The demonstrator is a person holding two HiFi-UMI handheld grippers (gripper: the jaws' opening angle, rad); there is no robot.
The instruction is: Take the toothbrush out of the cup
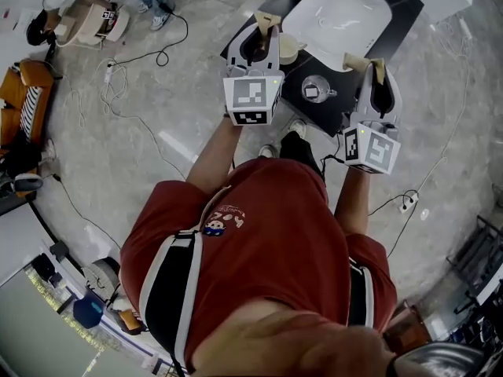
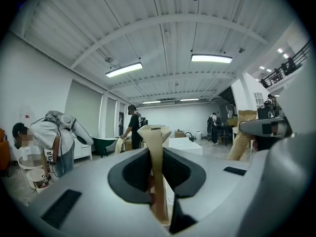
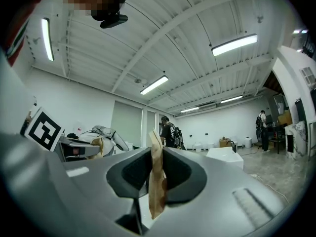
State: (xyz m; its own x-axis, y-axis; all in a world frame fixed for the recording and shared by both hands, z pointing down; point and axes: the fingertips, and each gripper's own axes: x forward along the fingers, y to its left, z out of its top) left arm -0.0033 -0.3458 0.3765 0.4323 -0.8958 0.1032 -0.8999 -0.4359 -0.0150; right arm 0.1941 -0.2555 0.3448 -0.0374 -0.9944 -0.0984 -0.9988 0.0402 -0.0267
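Head view: a person in a red shirt holds both tools up over a black counter with a white sink basin set in it at 12 o'clock. Left gripper sits at 11 o'clock of the cup, right gripper at 2 o'clock of it. Both are apart from the cup, which stands upright on the counter between them, just beside the basin's near corner. A small pale patch shows inside the cup. The toothbrush is too small to make out as such. Neither tool carries it. Left gripper view: the tan pads are pressed together into one strip, nothing between them, pointing across the room roughly level. Right gripper view: the same, pads flat against each other and empty. Beyond them is a white hall with strip lights. One bystander bends over at 9 o'clock and another stands further back. Loose cables trail over the grey floor at 10 o'clock.
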